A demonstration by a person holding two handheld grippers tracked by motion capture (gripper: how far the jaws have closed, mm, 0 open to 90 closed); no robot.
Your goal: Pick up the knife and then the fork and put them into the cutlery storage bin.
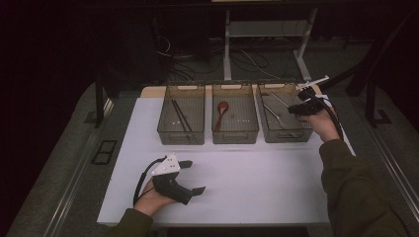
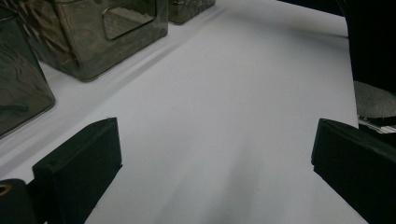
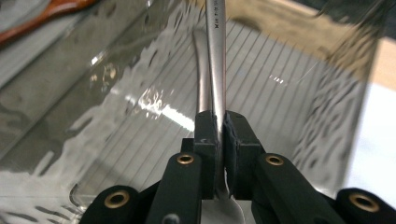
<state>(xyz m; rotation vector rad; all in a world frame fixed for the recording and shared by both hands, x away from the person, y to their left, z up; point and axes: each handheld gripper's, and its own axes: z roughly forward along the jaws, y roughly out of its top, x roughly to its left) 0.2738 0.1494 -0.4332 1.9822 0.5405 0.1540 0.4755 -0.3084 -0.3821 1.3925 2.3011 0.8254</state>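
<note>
The right tool (image 3: 219, 130) is clamped on the handle of a metal utensil (image 3: 215, 56), its pads pressed against the thin steel from both sides. The handle runs straight up from the jaws, and a wider, flattened part of the utensil shows just below the pads; whether it is a spoon or a fork I cannot tell. In the high view the right tool (image 1: 305, 106) is at the rightmost of three clear bins (image 1: 284, 133), over its right edge, with the utensil reaching into that bin. A second metal utensil (image 3: 201, 70) lies on the ribbed bin floor just beside the held one. The middle bin (image 1: 235, 134) holds a wooden spoon (image 1: 221, 112) and the left bin (image 1: 181, 134) dark chopsticks (image 1: 181, 116). The left tool (image 1: 190, 180) rests low on the white surface (image 1: 257, 182), near its front edge and well apart from the bins, its jaws spread wide with nothing between them
</note>
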